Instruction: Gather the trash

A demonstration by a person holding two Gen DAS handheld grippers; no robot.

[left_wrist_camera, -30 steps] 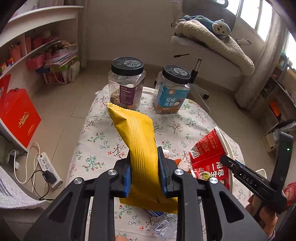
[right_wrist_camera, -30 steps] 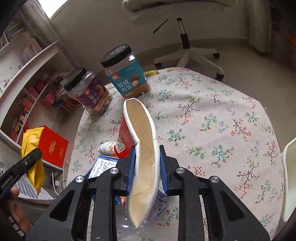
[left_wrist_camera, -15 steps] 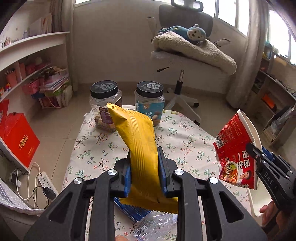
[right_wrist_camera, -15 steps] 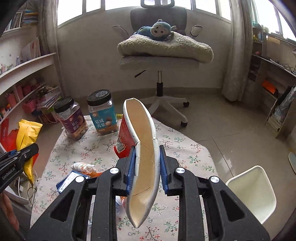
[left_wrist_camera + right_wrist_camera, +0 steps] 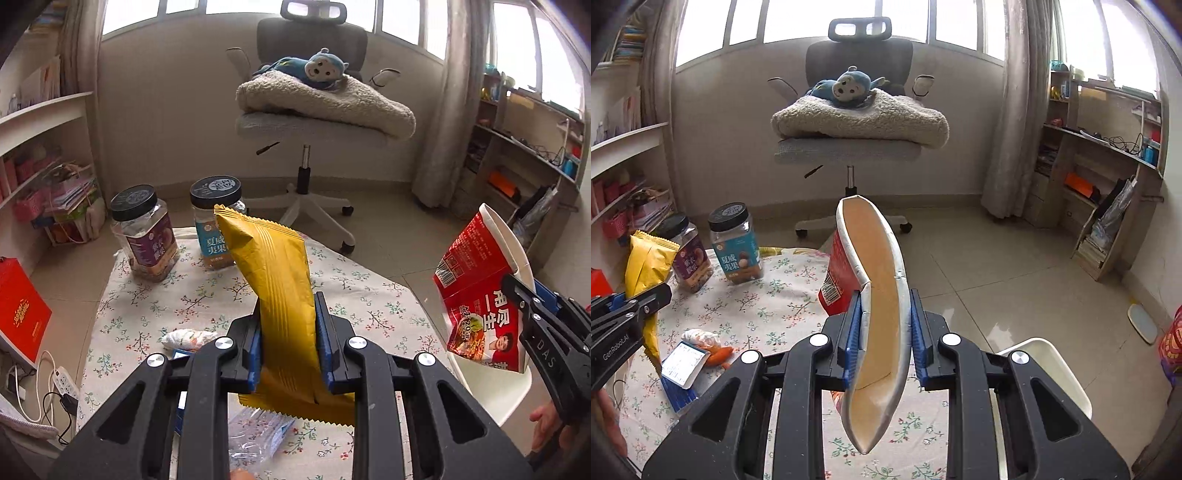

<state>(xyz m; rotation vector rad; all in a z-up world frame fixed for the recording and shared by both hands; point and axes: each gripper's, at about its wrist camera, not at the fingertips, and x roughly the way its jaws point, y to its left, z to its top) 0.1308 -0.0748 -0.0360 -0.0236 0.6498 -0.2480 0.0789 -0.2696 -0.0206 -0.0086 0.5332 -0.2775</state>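
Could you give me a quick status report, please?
Left tongs shut on yellow foil snack bag. Right tongs shut on squashed red paper noodle cup. Both clear above floral tablecloth; nothing blocking.

Two jars stood ahead of the grippers on one table. One yellow bag sat between the left jaws, one squashed red cup between the right. One office chair carried one blanket and one toy monkey.
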